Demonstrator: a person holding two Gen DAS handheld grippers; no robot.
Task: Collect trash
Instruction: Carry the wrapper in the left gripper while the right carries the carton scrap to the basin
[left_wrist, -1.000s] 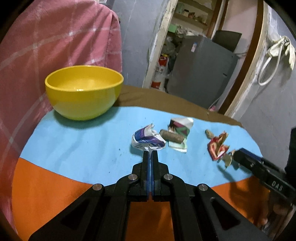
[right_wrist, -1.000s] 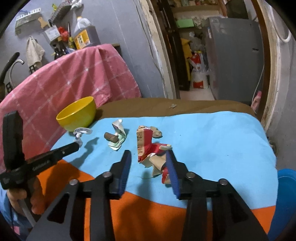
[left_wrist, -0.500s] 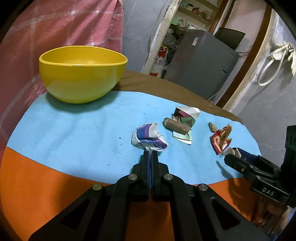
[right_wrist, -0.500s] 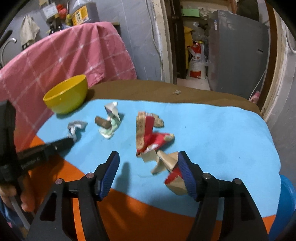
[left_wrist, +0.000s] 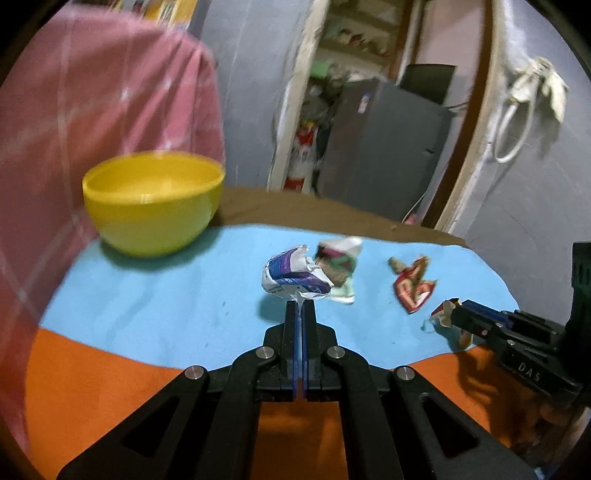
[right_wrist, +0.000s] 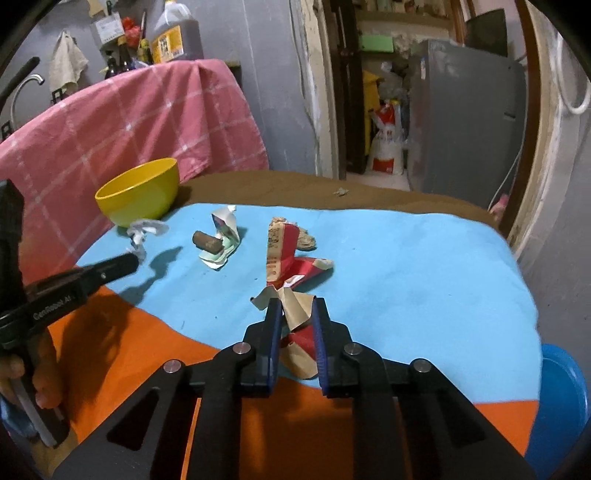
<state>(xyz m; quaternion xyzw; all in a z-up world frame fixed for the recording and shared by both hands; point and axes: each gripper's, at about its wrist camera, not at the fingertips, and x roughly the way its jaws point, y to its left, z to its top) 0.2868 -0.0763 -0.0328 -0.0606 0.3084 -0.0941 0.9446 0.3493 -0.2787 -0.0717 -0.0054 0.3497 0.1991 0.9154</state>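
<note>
Above the blue cloth (left_wrist: 155, 306) near the yellow bowl (left_wrist: 153, 201), a crumpled white-and-purple wrapper (left_wrist: 293, 277) is pinched in the clenched left claw (left_wrist: 300, 306), while a red-and-tan scrap (right_wrist: 297, 325) is being squeezed by the closing right claw (right_wrist: 297, 314).

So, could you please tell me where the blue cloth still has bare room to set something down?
The widest bare patch of the blue cloth lies right of the red wrapper, out to the cloth's right edge. A smaller one lies between the yellow bowl and the crumpled white wrapper. The middle is crowded: green wrapper, brown roll, red scraps.
</note>
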